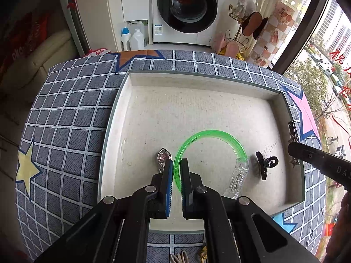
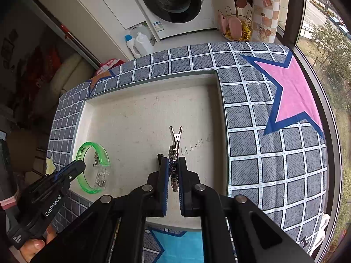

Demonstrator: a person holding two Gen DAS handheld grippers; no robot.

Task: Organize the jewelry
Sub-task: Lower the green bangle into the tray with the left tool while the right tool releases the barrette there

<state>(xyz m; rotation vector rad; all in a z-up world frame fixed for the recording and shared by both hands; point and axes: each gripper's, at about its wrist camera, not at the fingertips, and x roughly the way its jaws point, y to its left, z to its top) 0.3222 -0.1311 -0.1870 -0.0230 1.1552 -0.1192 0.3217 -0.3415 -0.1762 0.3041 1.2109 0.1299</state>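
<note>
Two grips could fail: my left gripper [image 1: 177, 166] pinches the translucent green plastic bangle [image 1: 210, 138] edge-on in the tray's [image 1: 197, 80] near-left; my right gripper [image 2: 172, 164] clamps the silver metal alligator clip [image 2: 174, 144], near-right, which may twist loose.

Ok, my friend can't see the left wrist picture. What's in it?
The left gripper pinches a green bracelet lying in a white tray. A heart pendant and a black claw clip lie in the tray too, on a checked cloth.
</note>
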